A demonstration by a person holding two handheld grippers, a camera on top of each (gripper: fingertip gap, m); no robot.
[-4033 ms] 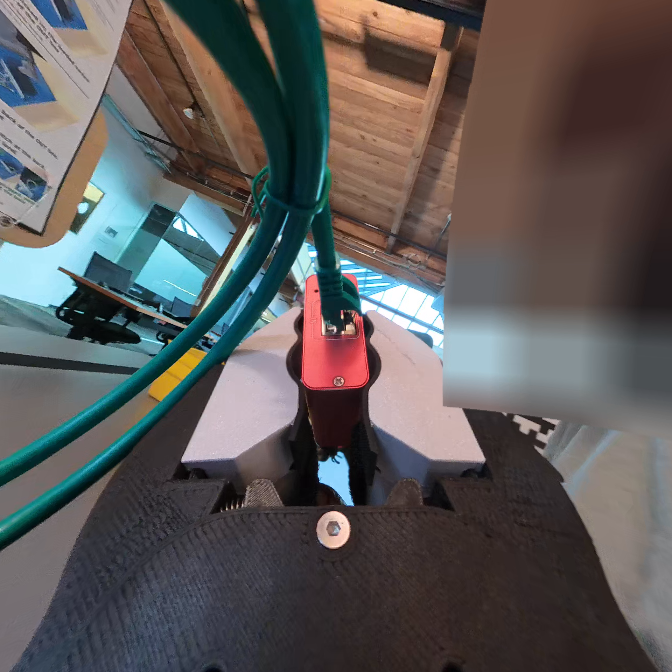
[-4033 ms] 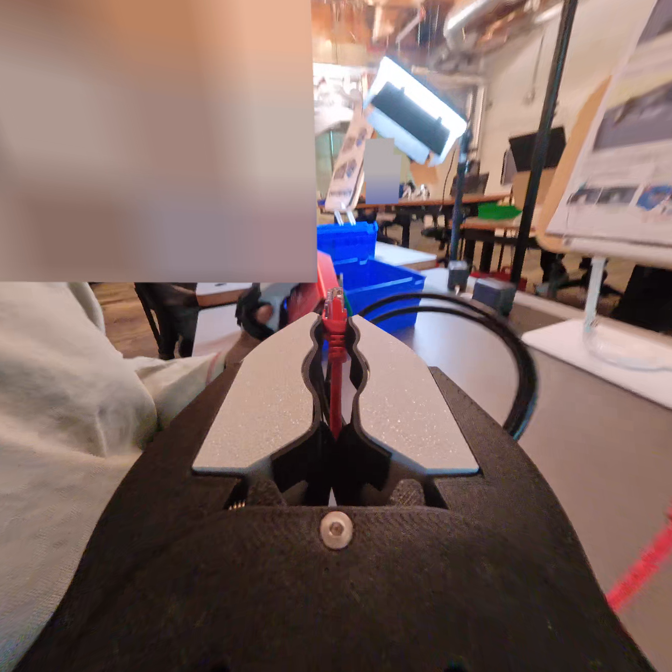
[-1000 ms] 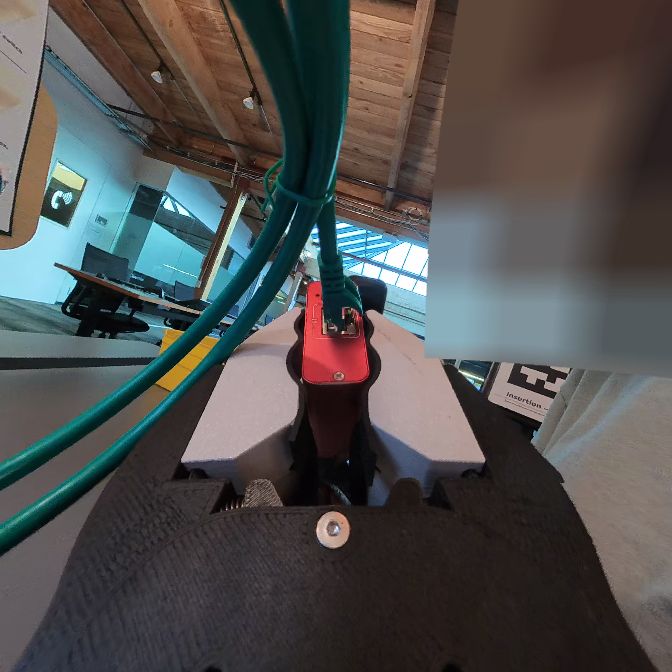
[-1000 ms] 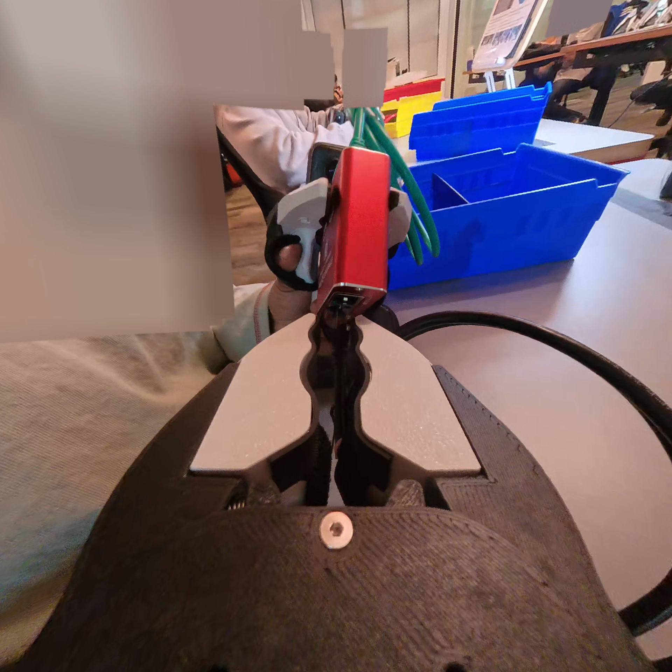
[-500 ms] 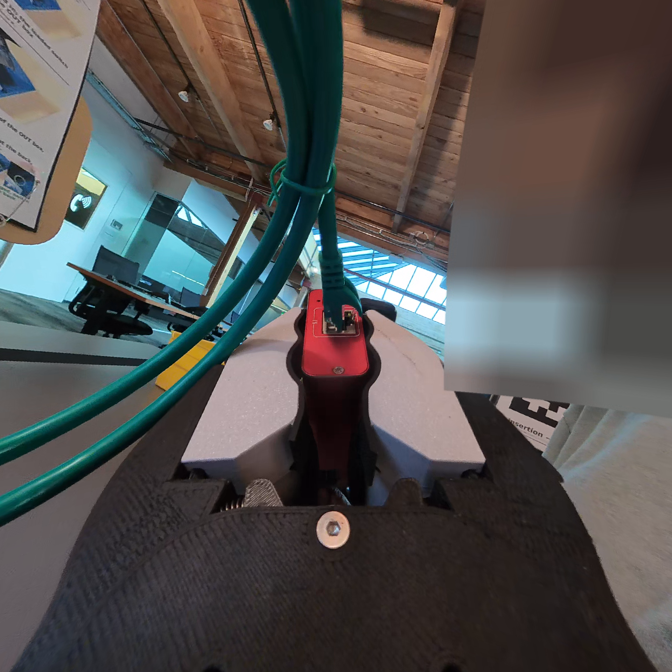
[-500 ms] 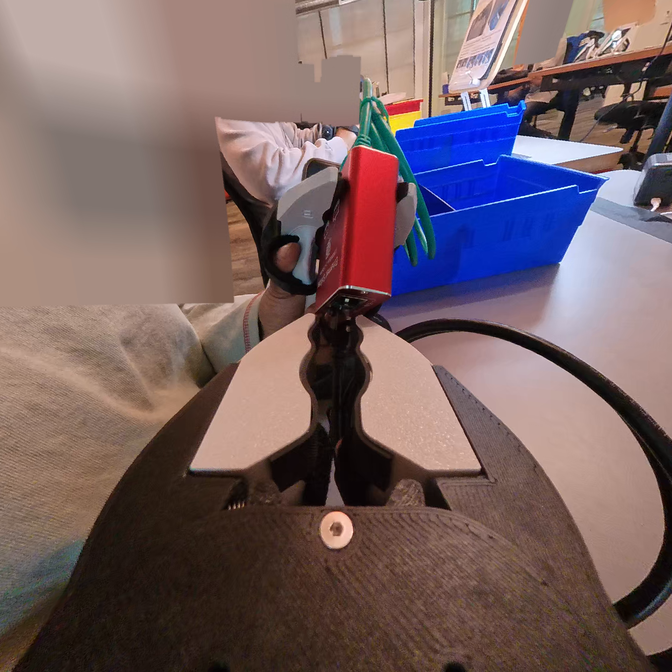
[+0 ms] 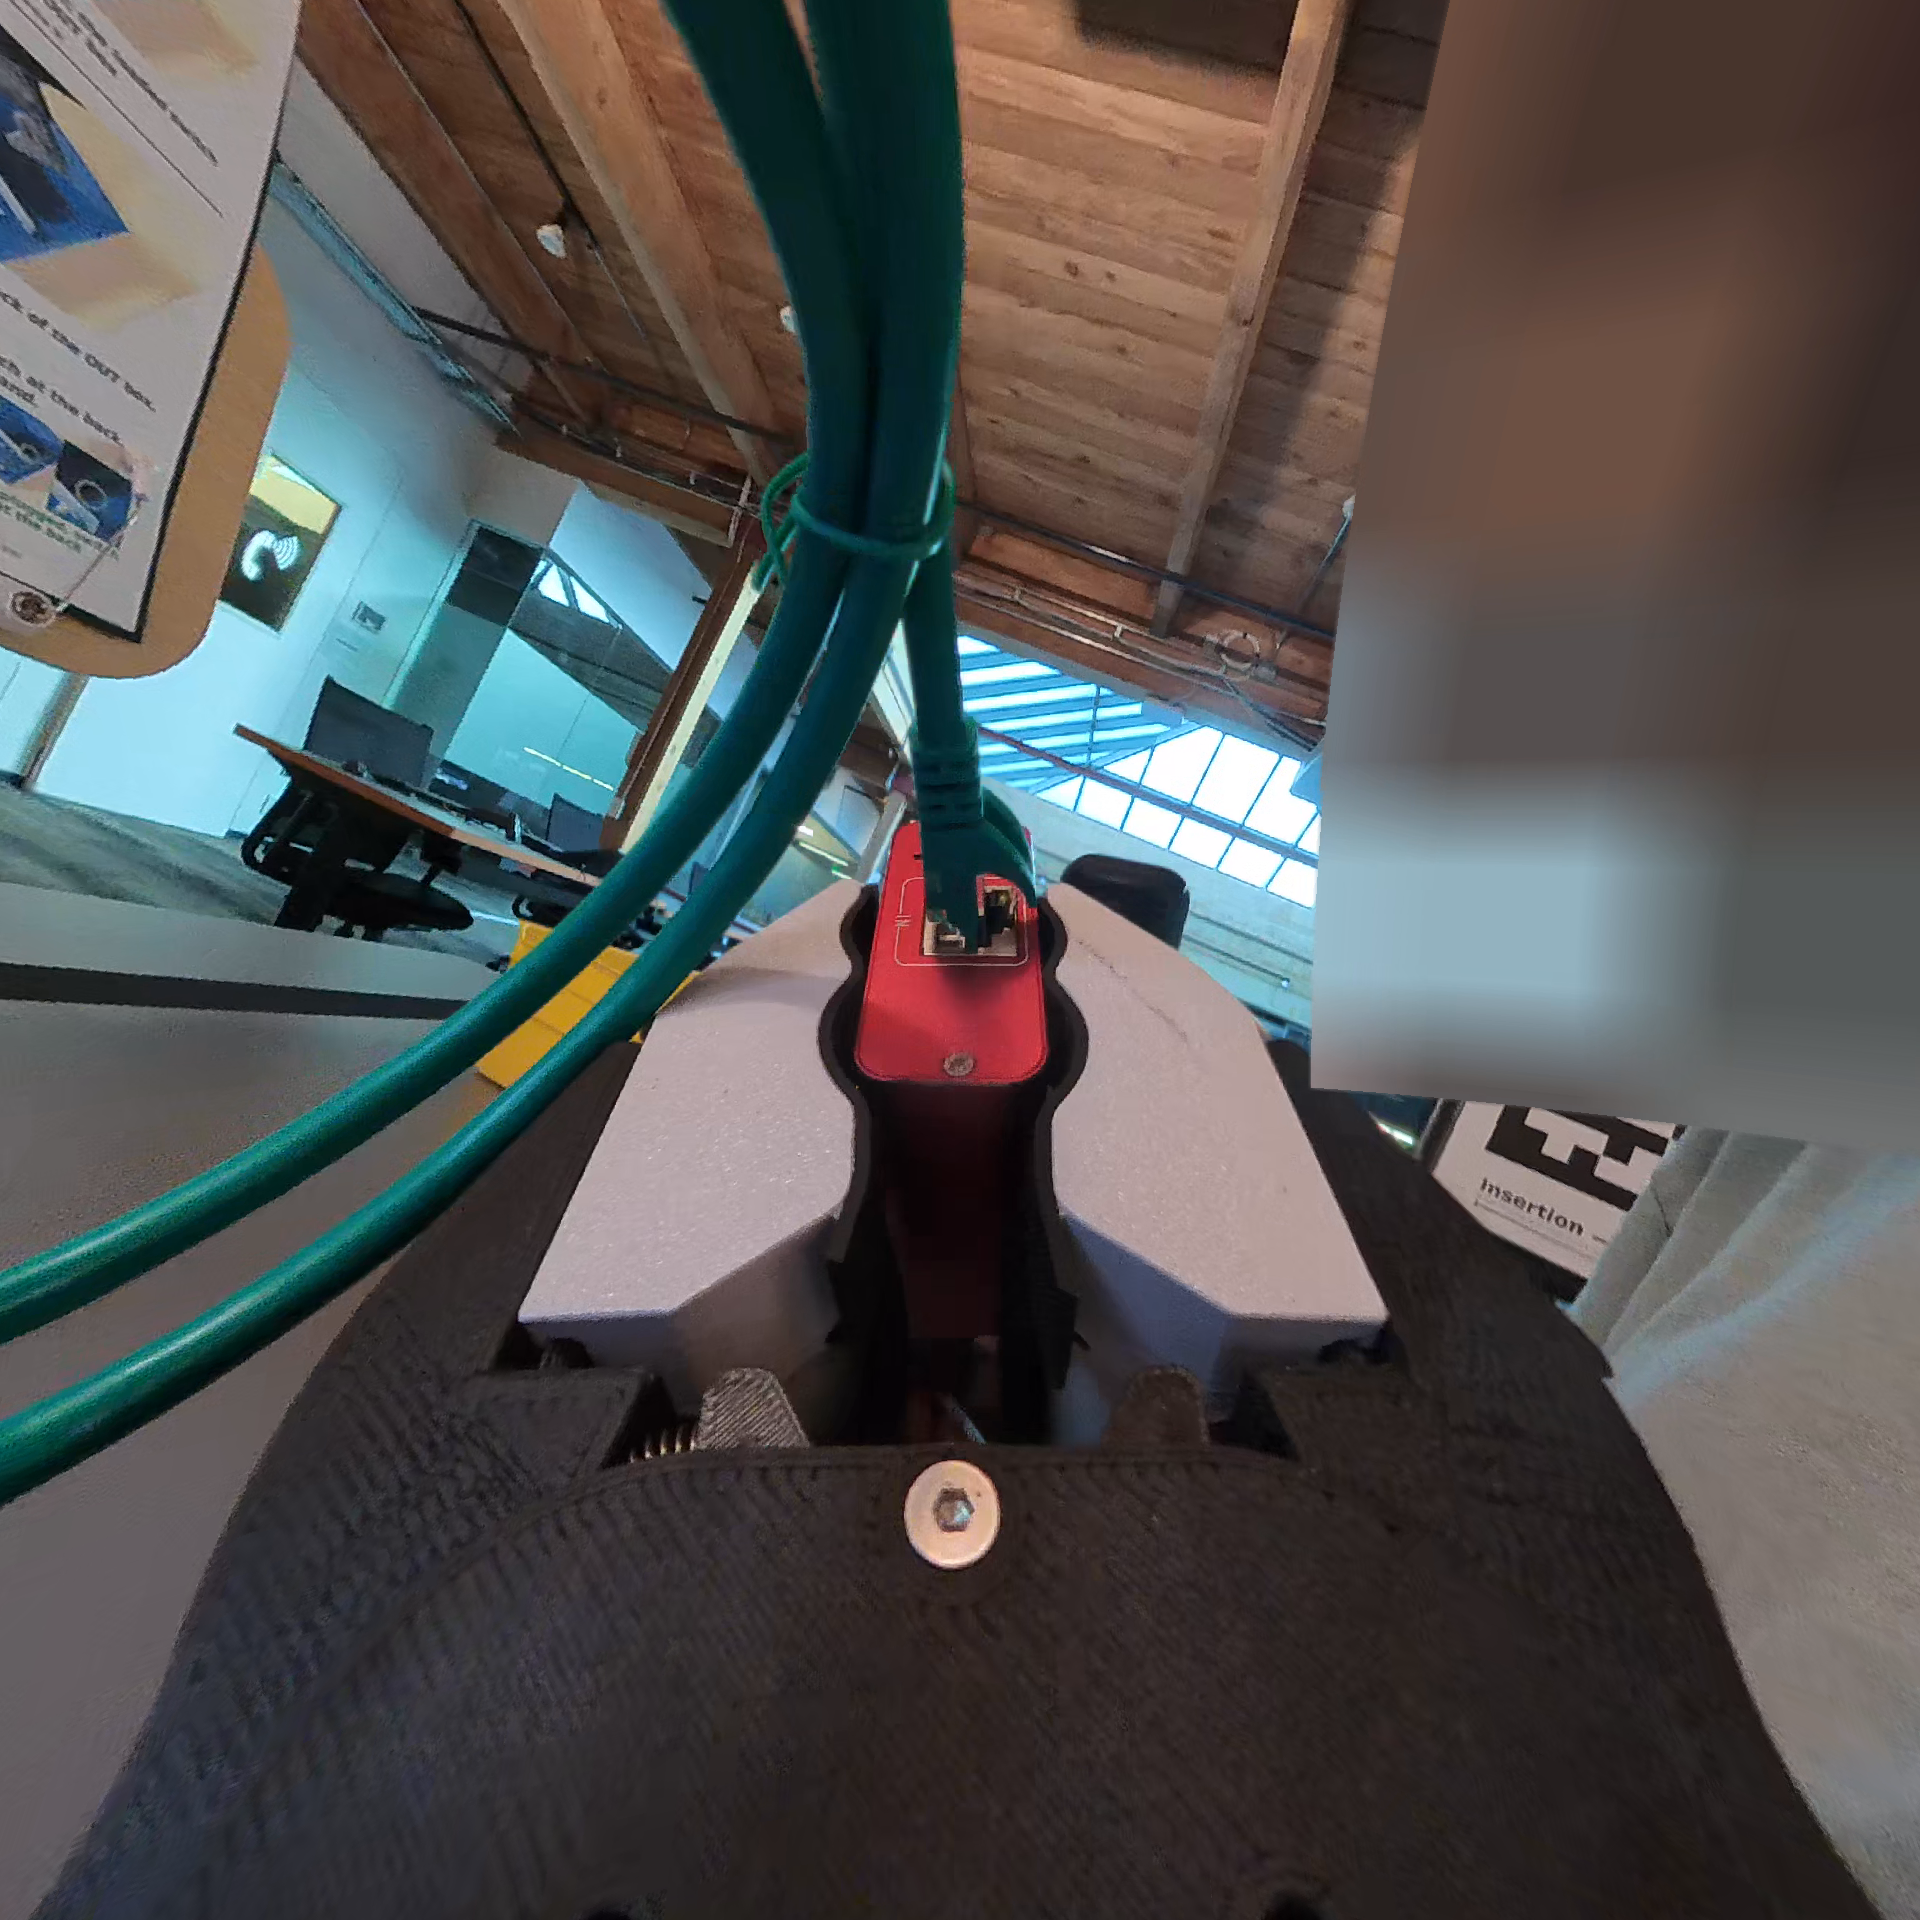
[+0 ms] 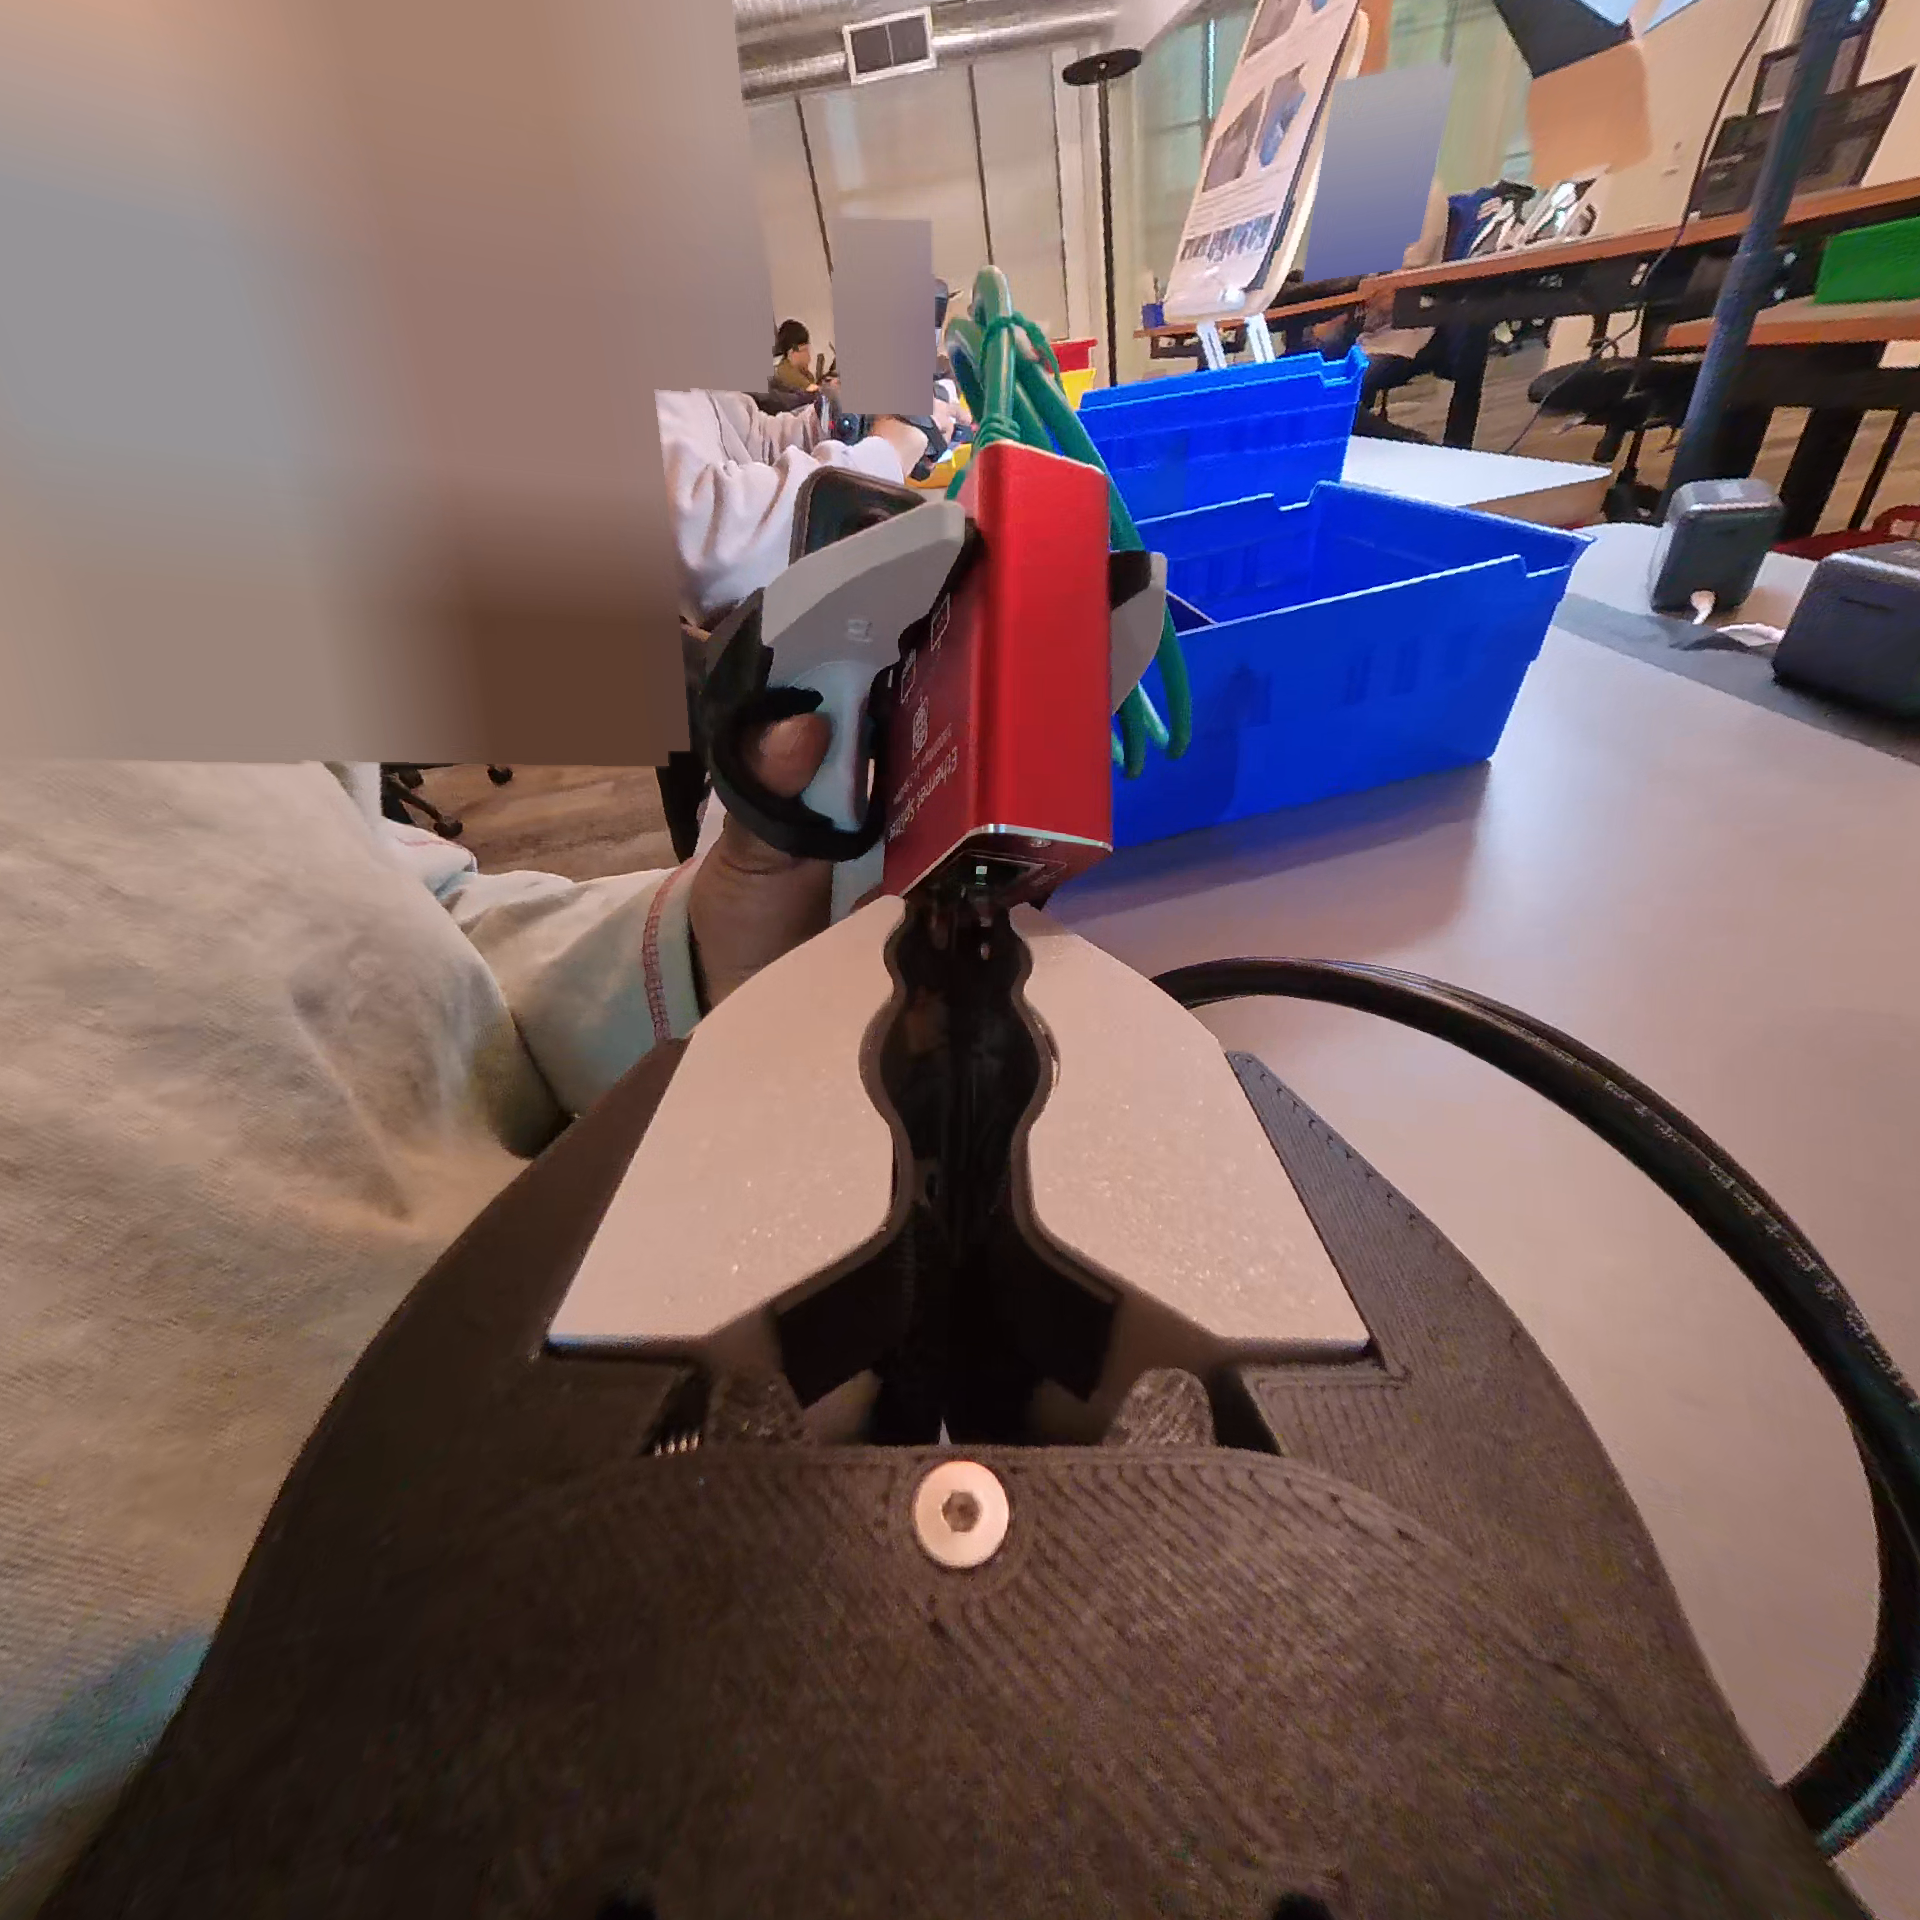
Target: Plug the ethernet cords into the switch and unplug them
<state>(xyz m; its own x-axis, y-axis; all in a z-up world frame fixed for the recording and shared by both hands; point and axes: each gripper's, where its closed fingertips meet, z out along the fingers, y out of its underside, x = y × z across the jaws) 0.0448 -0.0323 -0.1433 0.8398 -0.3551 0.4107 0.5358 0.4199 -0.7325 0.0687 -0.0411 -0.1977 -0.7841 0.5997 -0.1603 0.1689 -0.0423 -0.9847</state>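
Observation:
My left gripper (image 7: 951, 920) is shut on a small red switch (image 7: 951, 1003) and holds it upright above the table. A green ethernet cord (image 7: 899, 416), tied in a bundle, is plugged into the port on the switch's top face. In the right wrist view the switch (image 8: 1039, 644) shows between the left gripper's grey fingers (image 8: 862, 592). My right gripper (image 8: 961, 920) is shut on a red ethernet cord (image 8: 951, 1081), dark in the shadow between the fingers. Its plug end meets the port on the switch's lower end face. How deep it sits is hidden.
Two blue bins (image 8: 1351, 644) stand on the grey table (image 8: 1558, 883) behind the switch. A thick black cable (image 8: 1558, 1081) loops on the table to my right. A person's pale sleeve (image 8: 208, 1039) fills the left. A yellow bin (image 7: 561, 1003) lies beyond the left gripper. The tips of one gripper are about 6 cm away from the tips of the other.
The right gripper brought the red cord's plug from open air up to the switch's lower port and now sits slightly closer. The left gripper keeps hold of the switch, tilting only slightly.

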